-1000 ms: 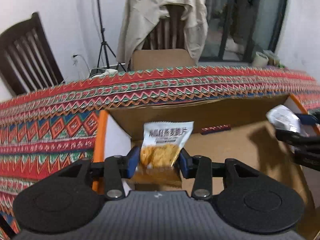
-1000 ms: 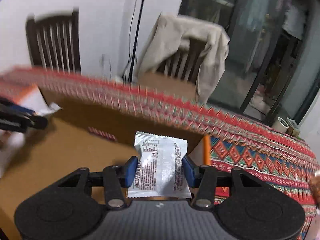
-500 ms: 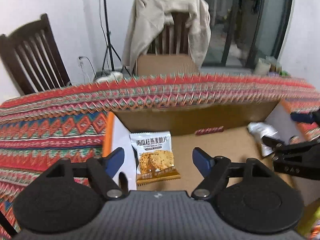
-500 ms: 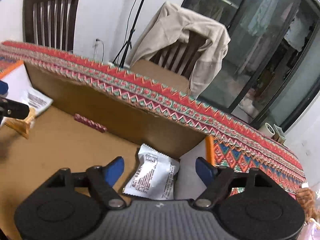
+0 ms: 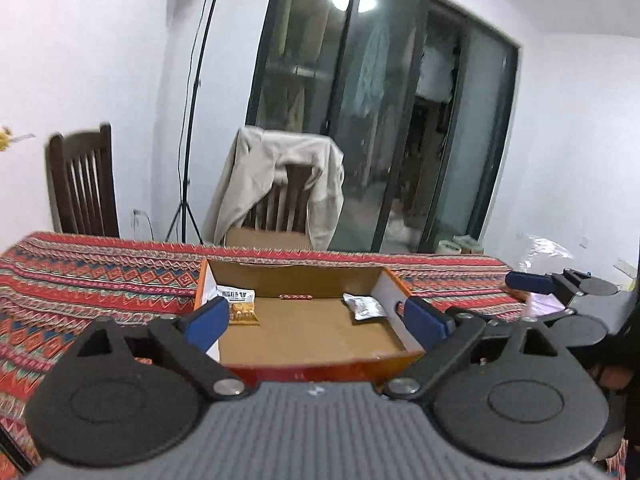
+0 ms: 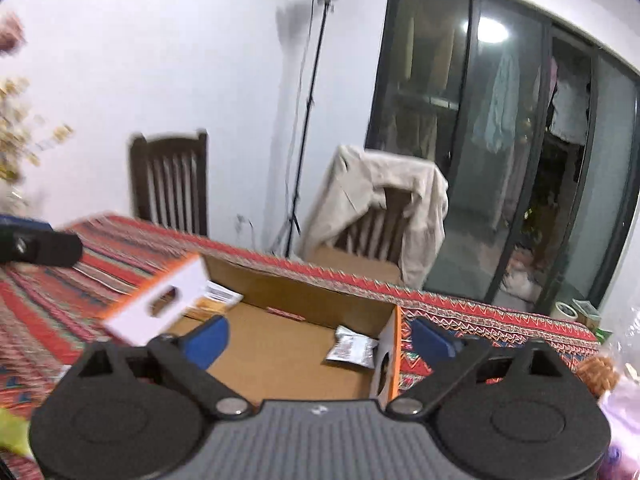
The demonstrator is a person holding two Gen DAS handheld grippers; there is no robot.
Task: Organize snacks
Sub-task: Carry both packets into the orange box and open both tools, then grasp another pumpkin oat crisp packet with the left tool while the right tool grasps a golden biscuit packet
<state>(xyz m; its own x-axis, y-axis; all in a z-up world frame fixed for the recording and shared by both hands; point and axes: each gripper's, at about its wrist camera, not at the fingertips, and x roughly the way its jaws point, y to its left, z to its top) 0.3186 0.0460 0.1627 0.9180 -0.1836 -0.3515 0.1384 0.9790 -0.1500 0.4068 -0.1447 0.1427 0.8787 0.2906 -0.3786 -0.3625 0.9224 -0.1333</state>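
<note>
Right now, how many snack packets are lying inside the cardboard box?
2. An orange cookie packet lies in the far left corner of the cardboard box; a silver packet lies at the far right. None looks hidden.

Two snack packets (image 5: pixel 239 307) (image 5: pixel 365 306) flat in box (image 5: pixel 320 338)

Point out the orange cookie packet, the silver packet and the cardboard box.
orange cookie packet (image 5: pixel 240 307): left wrist view, middle of its front.
silver packet (image 5: pixel 365 306): left wrist view, centre of the foil.
cardboard box (image 5: pixel 312 340): left wrist view, bare floor.
</note>
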